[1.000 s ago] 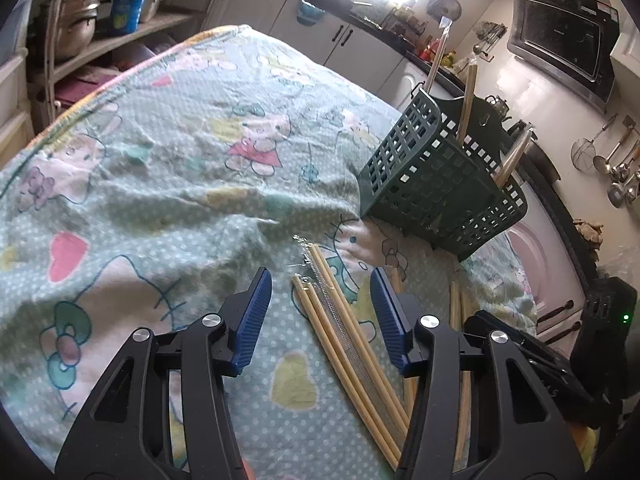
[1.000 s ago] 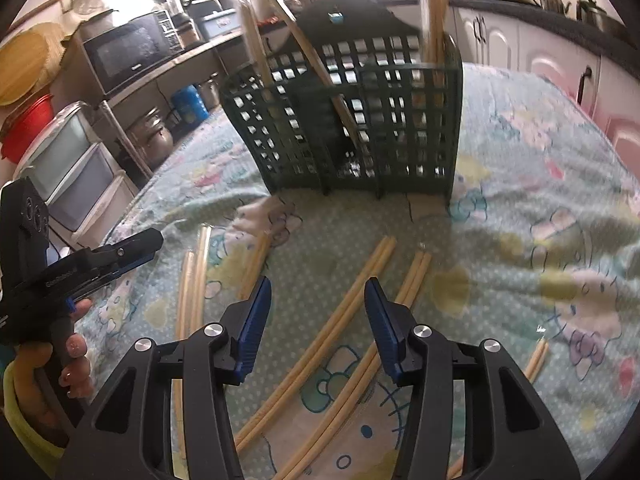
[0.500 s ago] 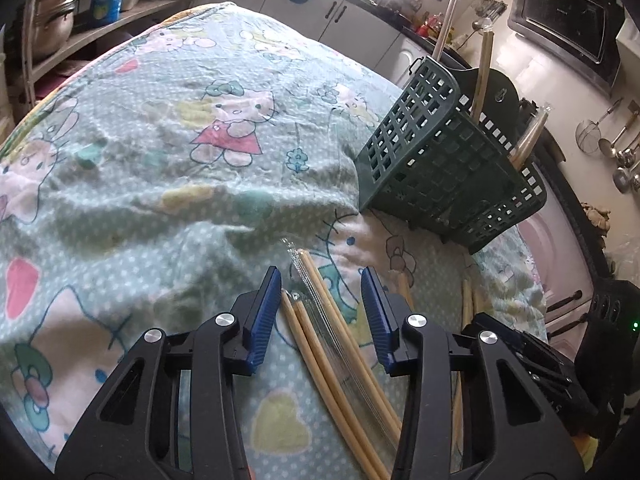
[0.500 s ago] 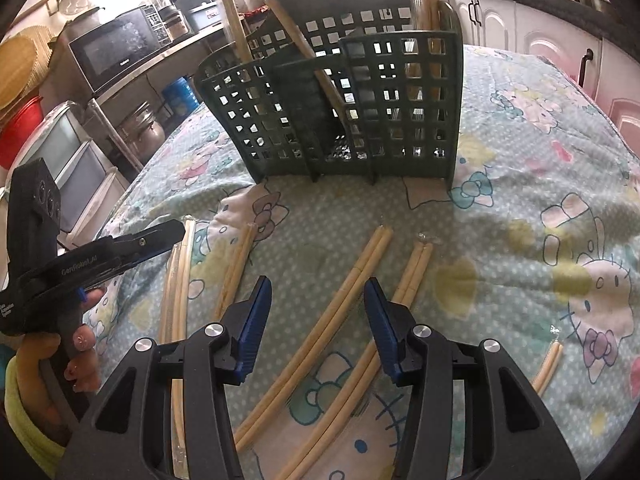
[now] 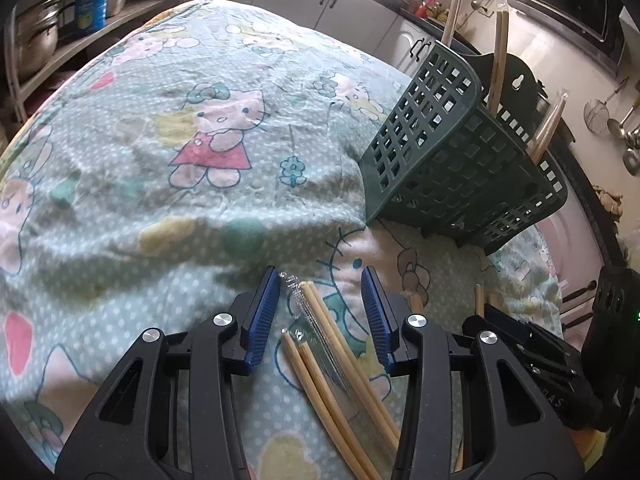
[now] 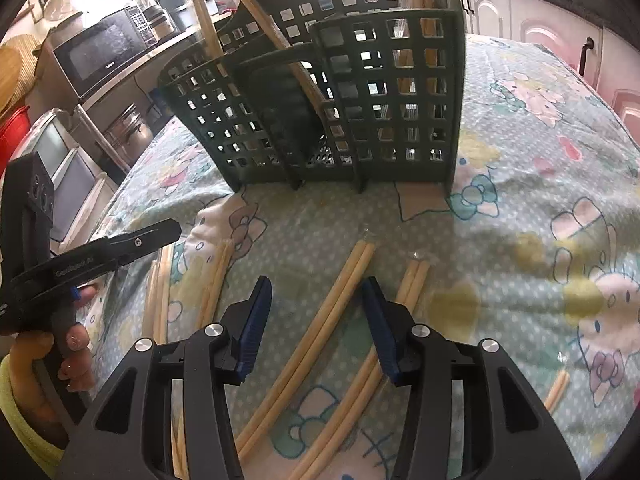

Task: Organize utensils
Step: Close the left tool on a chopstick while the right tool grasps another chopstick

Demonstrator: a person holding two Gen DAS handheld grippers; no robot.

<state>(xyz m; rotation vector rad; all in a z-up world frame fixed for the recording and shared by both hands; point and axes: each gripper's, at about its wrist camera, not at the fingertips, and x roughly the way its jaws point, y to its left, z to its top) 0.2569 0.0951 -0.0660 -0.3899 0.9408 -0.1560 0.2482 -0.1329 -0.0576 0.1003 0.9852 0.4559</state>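
Note:
A dark green slotted utensil basket (image 5: 452, 168) (image 6: 332, 100) stands on the Hello Kitty cloth with several wrapped chopsticks upright in it. Wrapped chopstick pairs lie on the cloth. My left gripper (image 5: 322, 312) is open, low over the cloth, its jaws straddling the tips of one wrapped pair (image 5: 332, 344). My right gripper (image 6: 316, 320) is open, its jaws on either side of another pair (image 6: 320, 332); a second pair (image 6: 400, 308) lies just right of it. The left gripper (image 6: 96, 256) shows at the left of the right wrist view.
More chopstick pairs (image 6: 160, 292) lie under the left gripper, and one (image 6: 556, 392) at the right. Kitchen cabinets, a shelf with pots (image 5: 36, 36) and a microwave (image 6: 104, 56) surround the table. The cloth (image 5: 160, 140) spreads left of the basket.
Both grippers have moved forward toward the basket and lower. The left gripper's jaws have narrowed and now straddle the chopstick tips. The right gripper's opening is about the same.

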